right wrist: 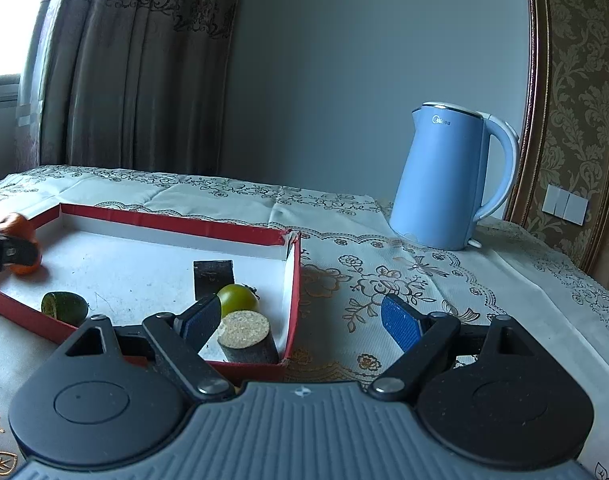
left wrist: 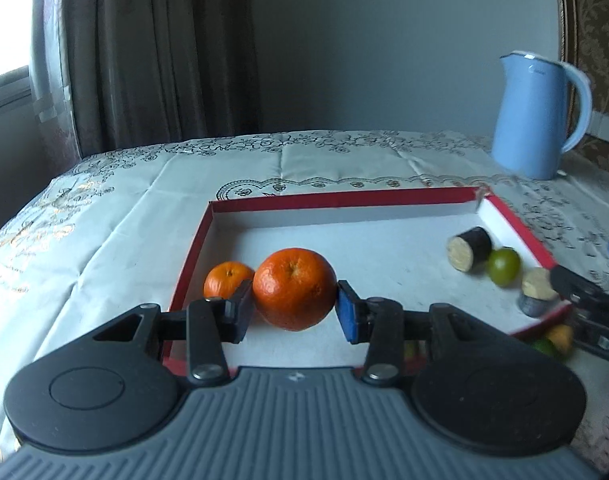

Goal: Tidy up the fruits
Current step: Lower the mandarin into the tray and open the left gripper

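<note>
Large orange [left wrist: 294, 288] clamped by left gripper [left wrist: 296, 308] over near-left of red tray [left wrist: 344, 199] | right gripper [right wrist: 300, 324] held wide, empty, near tray's right wall

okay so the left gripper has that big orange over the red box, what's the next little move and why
Probably lower it and let go beside the smaller orange. The left gripper is shut on the large orange above the red box, whose left end is where the oranges sit; the green fruits sit at the right end.
</note>
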The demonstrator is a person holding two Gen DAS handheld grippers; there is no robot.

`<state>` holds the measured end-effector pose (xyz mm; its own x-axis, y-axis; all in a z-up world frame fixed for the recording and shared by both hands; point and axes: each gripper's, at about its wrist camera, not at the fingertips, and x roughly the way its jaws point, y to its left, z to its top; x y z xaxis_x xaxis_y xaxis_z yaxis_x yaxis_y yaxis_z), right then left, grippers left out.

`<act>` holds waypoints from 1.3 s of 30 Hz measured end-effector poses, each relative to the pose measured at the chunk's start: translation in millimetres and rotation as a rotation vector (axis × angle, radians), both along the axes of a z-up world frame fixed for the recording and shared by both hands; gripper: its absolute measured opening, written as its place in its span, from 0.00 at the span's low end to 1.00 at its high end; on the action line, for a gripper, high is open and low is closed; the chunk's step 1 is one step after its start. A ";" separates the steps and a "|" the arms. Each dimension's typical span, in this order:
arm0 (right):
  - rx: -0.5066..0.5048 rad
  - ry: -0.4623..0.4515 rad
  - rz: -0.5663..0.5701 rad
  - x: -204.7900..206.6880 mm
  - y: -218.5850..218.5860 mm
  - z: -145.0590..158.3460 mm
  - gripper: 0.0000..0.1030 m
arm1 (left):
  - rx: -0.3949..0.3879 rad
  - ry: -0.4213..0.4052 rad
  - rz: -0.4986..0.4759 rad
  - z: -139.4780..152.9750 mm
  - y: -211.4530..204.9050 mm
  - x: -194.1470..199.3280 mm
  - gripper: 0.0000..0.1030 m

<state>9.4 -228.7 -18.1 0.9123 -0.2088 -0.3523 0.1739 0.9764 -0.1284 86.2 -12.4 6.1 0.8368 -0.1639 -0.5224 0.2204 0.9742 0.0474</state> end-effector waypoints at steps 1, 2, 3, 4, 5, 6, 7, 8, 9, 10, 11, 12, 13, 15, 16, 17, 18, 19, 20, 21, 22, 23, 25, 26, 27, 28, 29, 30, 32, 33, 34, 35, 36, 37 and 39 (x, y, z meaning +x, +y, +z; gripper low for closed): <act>0.000 -0.001 0.000 0.1 0.1 0.0 0.85 | 0.004 0.002 0.008 -0.6 -1.4 5.8 0.39; -0.001 -0.001 0.000 -0.1 0.3 0.1 0.85 | 0.004 0.006 0.014 -1.5 -2.0 12.0 0.39; -0.002 0.000 0.000 0.2 0.6 -0.1 0.85 | 0.001 0.013 0.018 -3.1 -2.2 18.8 0.39; -0.002 0.001 0.000 0.3 0.9 -0.2 0.85 | -0.003 0.021 0.021 -4.6 -2.2 23.6 0.39; -0.004 0.001 -0.001 0.5 1.3 -0.4 0.85 | -0.009 0.031 0.026 -5.4 -2.4 29.7 0.39; -0.005 0.002 -0.001 0.8 1.6 -0.5 0.85 | -0.013 0.031 0.031 -5.7 -2.4 35.2 0.39; -0.008 0.004 -0.001 1.2 1.9 -0.6 0.85 | -0.006 0.014 0.034 -5.0 -3.8 38.8 0.39; -0.010 0.005 -0.001 1.2 2.6 -1.1 0.85 | 0.003 0.010 0.041 -4.4 -5.8 42.8 0.39; -0.012 0.006 -0.002 1.6 3.0 -1.2 0.85 | 0.008 0.015 0.042 -3.7 -8.3 47.9 0.39; -0.013 0.007 -0.002 1.9 3.3 -1.5 0.85 | 0.006 0.019 0.040 -3.1 -9.6 51.5 0.39; -0.013 0.009 -0.001 2.2 3.5 -1.7 0.85 | 0.001 0.020 0.043 -3.0 -10.9 55.2 0.39; -0.013 0.012 -0.001 2.9 3.3 -2.1 0.85 | 0.006 0.018 0.045 -3.6 -12.4 58.3 0.39; -0.014 0.014 -0.001 3.4 3.2 -2.3 0.85 | 0.012 0.016 0.045 -4.6 -13.7 61.1 0.39; -0.014 0.018 -0.001 3.9 3.3 -2.6 0.85 | 0.017 0.008 0.046 -7.0 -15.8 65.7 0.39; -0.014 0.020 0.000 4.2 3.4 -2.7 0.85 | 0.021 0.002 0.048 -8.2 -17.3 66.1 0.39; -0.014 0.020 0.000 4.1 3.5 -2.7 0.85 | 0.025 -0.003 0.051 -8.9 -18.3 66.7 0.39; -0.014 0.021 0.001 4.2 3.7 -2.7 0.85 | 0.028 -0.006 0.050 -9.6 -19.4 67.2 0.39; -0.016 0.023 0.002 4.5 3.9 -2.8 0.85 | 0.029 -0.006 0.050 -9.8 -20.2 67.6 0.39; -0.019 0.026 0.001 5.0 4.6 -3.1 0.85 | 0.026 -0.006 0.051 -9.7 -20.5 68.6 0.39; -0.021 0.029 0.001 5.4 5.0 -3.3 0.85 | 0.021 -0.003 0.049 -9.0 -20.0 69.7 0.39; -0.022 0.029 0.002 5.0 5.7 -3.3 0.85 | 0.011 0.002 0.048 -7.8 -17.9 71.0 0.39; -0.022 0.027 0.003 4.8 5.7 -3.4 0.85 | -0.002 0.006 0.053 -6.5 -14.6 71.7 0.39; -0.021 0.028 0.002 4.8 5.3 -3.5 0.85 | -0.013 0.019 0.052 -5.9 -10.9 74.8 0.39; -0.019 0.031 0.003 5.3 5.4 -3.6 0.85 | -0.001 0.036 0.037 -6.7 -12.4 78.0 0.39; -0.019 0.033 0.005 5.7 5.4 -3.6 0.85 | -0.001 0.058 0.037 -8.8 -13.3 81.9 0.39; -0.020 0.034 0.006 5.8 5.9 -3.6 0.85 | -0.008 0.069 0.042 -10.4 -13.8 84.7 0.39; -0.022 0.030 0.005 5.2 6.1 -3.3 0.85 | -0.015 0.083 0.044 -12.1 -14.8 87.8 0.39; -0.022 0.028 0.005 4.9 5.9 -3.0 0.85 | -0.019 0.097 0.047 -13.8 -16.3 91.1 0.39; -0.019 0.029 0.005 5.2 5.4 -3.3 0.85 | -0.017 0.110 0.053 -17.3 -18.5 93.9 0.39; -0.018 0.030 0.005 5.2 5.5 -3.3 0.85 | -0.009 0.111 0.054 -18.9 -19.2 94.1 0.39; -0.018 0.030 0.005 5.3 5.5 -3.3 0.85 | -0.001 0.113 0.056 -19.8 -19.7 94.1 0.39; -0.019 0.030 0.005 5.3 5.6 -3.2 0.85 | 0.002 0.115 0.059 -20.8 -19.5 94.4 0.39; -0.022 0.028 0.005 5.1 5.9 -3.1 0.85 | 0.000 0.120 0.066 -21.5 -18.6 95.2 0.39; -0.024 0.027 0.006 4.9 6.3 -3.0 0.85 | -0.005 0.126 0.070 -22.2 -17.1 95.9 0.39; -0.027 0.027 0.006 4.9 6.6 -3.1 0.85 | -0.007 0.125 0.077 -22.4 -15.0 96.0 0.39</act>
